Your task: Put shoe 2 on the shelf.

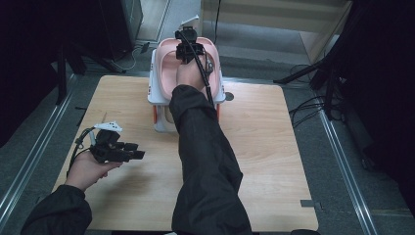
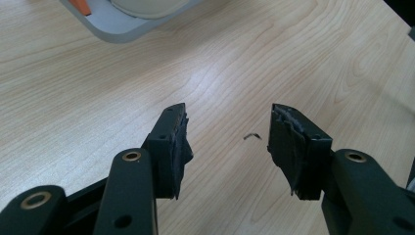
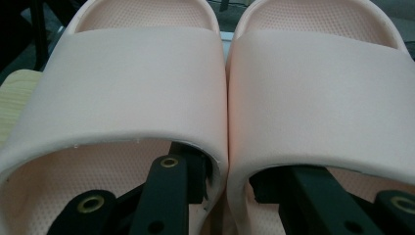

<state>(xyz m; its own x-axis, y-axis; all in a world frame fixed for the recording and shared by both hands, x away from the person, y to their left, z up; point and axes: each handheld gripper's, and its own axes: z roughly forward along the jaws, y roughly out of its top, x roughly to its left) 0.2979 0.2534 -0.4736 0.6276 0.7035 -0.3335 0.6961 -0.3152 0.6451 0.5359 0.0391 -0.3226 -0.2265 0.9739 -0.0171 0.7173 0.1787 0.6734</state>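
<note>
Two pink slippers lie side by side on top of a white rack at the table's far edge, the left slipper touching the right slipper. My right gripper reaches in from their open ends, one jaw under each strap, with the two touching inner walls between the jaws. In the high view the right gripper sits over the slippers. My left gripper hovers open and empty over bare wood, at the table's near left in the high view.
The wooden table is wide on the right of my right sleeve. The rack's grey lower corner with an orange part lies ahead of the left gripper. A small dark scrap lies on the wood.
</note>
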